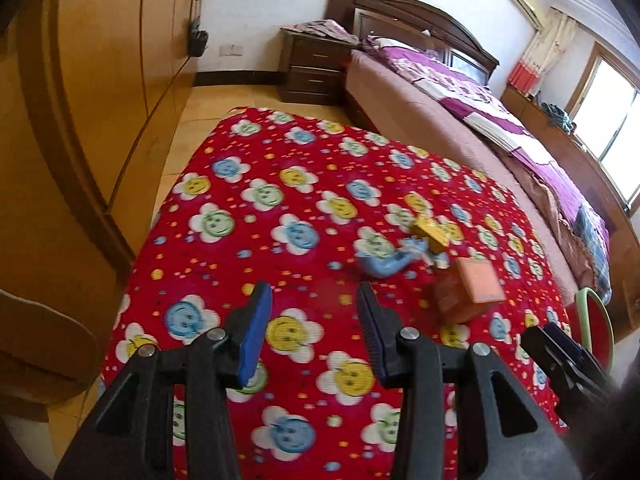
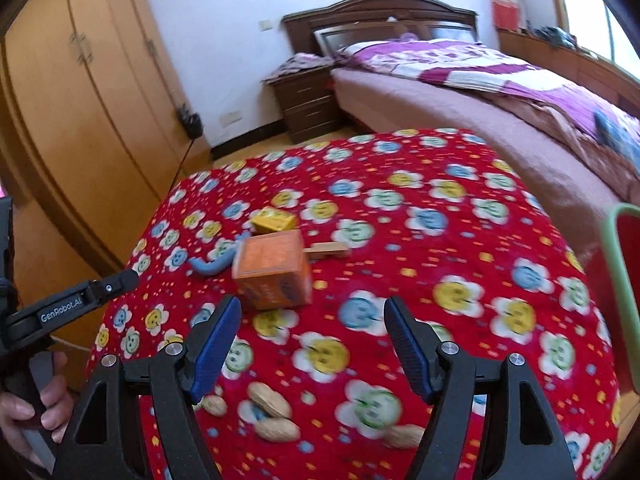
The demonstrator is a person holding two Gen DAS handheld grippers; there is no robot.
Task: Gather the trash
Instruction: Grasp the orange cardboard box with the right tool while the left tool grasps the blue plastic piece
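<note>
Both tongs, left gripper [image 1: 314, 300] and right gripper [image 2: 312, 316], hang apart and empty over the red blanket [image 2: 460, 208]. Nothing looks collected: orange box [image 2: 274, 276], yellow box [image 2: 274, 220], blue scrap [image 2: 210, 266] (possibly plastic) and peanuts [image 2: 270, 400] remain there.

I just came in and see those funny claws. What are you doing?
A person is holding two grippers over a table with a red flowery cloth, picking up trash. Both the left gripper and right gripper are open and empty. An orange box, yellow box, blue scrap and peanuts wait there.
</note>
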